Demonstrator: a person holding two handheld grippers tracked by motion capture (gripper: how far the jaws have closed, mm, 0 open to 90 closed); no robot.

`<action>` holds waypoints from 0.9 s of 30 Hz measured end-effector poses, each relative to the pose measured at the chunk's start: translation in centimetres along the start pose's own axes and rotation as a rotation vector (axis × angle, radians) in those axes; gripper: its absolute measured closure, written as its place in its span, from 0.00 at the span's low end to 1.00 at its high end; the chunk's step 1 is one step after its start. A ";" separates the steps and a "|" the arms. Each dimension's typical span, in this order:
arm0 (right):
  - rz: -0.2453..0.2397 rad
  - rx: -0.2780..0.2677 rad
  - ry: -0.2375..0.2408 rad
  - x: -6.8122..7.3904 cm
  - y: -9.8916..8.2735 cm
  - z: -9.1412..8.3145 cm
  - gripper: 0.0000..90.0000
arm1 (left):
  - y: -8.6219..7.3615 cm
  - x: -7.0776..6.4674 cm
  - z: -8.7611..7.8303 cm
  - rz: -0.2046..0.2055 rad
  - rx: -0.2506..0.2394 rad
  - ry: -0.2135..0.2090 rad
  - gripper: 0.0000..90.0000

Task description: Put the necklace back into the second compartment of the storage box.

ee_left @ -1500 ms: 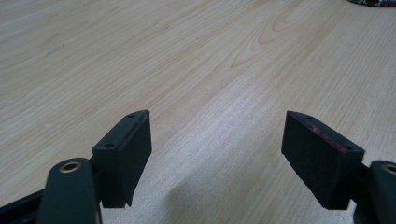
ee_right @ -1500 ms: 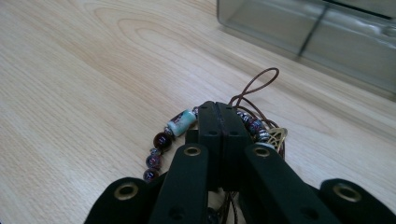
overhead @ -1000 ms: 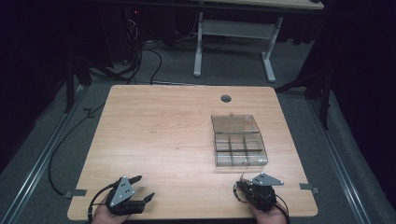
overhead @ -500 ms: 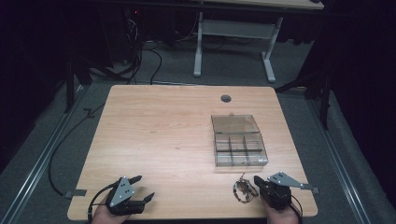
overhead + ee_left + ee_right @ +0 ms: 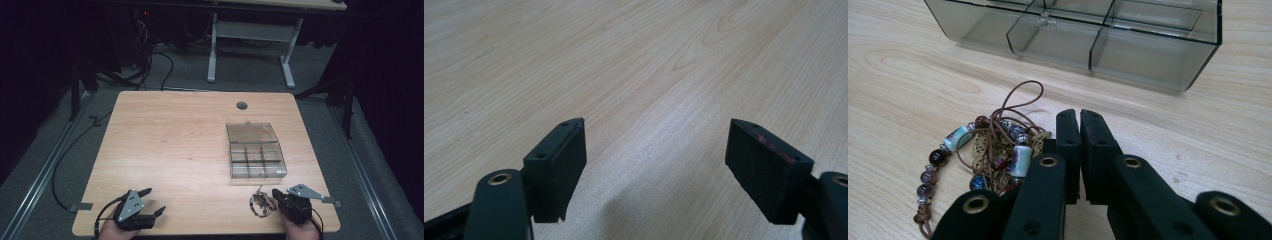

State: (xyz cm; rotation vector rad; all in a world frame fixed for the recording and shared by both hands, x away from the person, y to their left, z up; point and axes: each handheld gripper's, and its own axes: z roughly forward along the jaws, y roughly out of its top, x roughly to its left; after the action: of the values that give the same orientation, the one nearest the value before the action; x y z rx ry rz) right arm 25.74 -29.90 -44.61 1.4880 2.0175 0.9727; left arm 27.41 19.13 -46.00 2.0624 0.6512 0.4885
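A tangle of beaded jewellery on a brown cord lies on the wooden table near its front edge. In the right gripper view the beads lie just left of my jaws. My right gripper is shut with nothing between its pads. A clear smoky compartment box stands just beyond, its lid folded back; several cells look empty. My left gripper rests at the front left, open over bare wood.
A round cable hole sits at the table's far edge. Beyond the table stand a white desk frame and loose cables on the dark floor. The table's front edge runs close under both hands.
My right gripper has slid to the right, off the beaded jewellery, which now lies uncovered on the table. The left gripper has stayed still.
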 end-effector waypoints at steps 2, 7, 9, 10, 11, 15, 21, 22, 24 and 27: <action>-0.003 0.004 -0.008 0.0 0.2 -0.1 0.97 | 0.0 0.0 -0.1 0.000 -0.004 -0.002 0.28; -0.001 0.042 -0.039 0.4 1.0 -0.6 0.94 | 0.0 0.0 -0.1 0.000 -0.008 -0.005 0.28; -0.009 0.082 -0.042 0.4 1.4 -0.8 0.92 | 0.0 0.0 -0.1 0.003 -0.011 -0.012 0.28; -0.009 0.082 -0.042 0.4 1.4 -0.8 0.92 | 0.0 0.0 -0.1 0.003 -0.011 -0.012 0.28; -0.010 0.100 -0.040 0.3 1.6 -0.8 0.92 | 0.0 0.0 -0.1 0.004 -0.011 -0.014 0.28; 0.013 0.145 -0.036 0.1 1.8 -0.7 0.91 | 0.0 0.0 -0.1 0.013 -0.007 -0.024 0.28; 0.017 0.216 -0.032 0.1 2.3 -0.2 0.90 | -0.1 0.0 -0.1 0.014 -0.014 -0.028 0.28; 0.004 0.228 -0.035 0.2 2.6 -0.1 0.89 | -0.1 0.0 -0.1 0.013 -0.013 -0.031 0.28; -0.003 0.243 -0.033 0.3 2.8 0.0 0.88 | 0.0 0.0 -0.1 0.015 -0.013 -0.032 0.28; -0.009 0.259 -0.031 0.4 2.9 0.1 0.87 | 0.0 0.0 -0.1 0.015 -0.013 -0.032 0.28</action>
State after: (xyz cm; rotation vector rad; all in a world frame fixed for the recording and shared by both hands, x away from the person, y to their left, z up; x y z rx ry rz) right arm 27.54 -29.01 -42.42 1.6108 2.1910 0.6996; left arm 27.30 19.19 -45.99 2.0598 0.6121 0.4667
